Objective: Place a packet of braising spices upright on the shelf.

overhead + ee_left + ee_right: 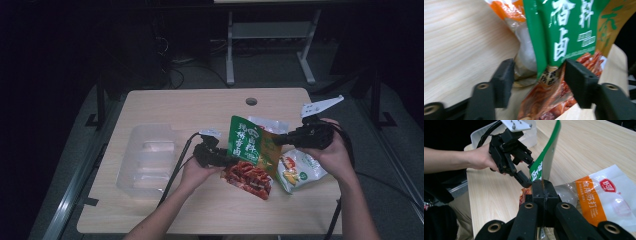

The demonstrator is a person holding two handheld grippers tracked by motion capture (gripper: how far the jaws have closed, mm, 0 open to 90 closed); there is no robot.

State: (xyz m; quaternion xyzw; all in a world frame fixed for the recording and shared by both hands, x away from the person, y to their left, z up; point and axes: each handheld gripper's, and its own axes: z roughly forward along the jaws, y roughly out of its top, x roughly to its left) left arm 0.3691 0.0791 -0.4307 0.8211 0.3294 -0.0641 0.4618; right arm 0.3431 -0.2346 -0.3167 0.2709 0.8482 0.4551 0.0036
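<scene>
A snack bag [245, 145], green on top and red with a food picture below, stands on edge above the middle of the table. My right gripper [276, 140] is shut on its right edge; in the right gripper view the jaws [541, 187] meet on the bag's thin rim [544, 162]. My left gripper [220, 159] is at the bag's left edge. In the left gripper view its jaws [540, 75] stand apart, with the bag's lower edge [564, 30] between them; the left jaw is clear of the bag.
A white and orange snack bag [300, 170] lies flat under the right hand, with another pale bag [270, 124] behind the green one. A clear plastic container [147, 160] sits at the table's left. A cable hole [251, 101] is near the far edge.
</scene>
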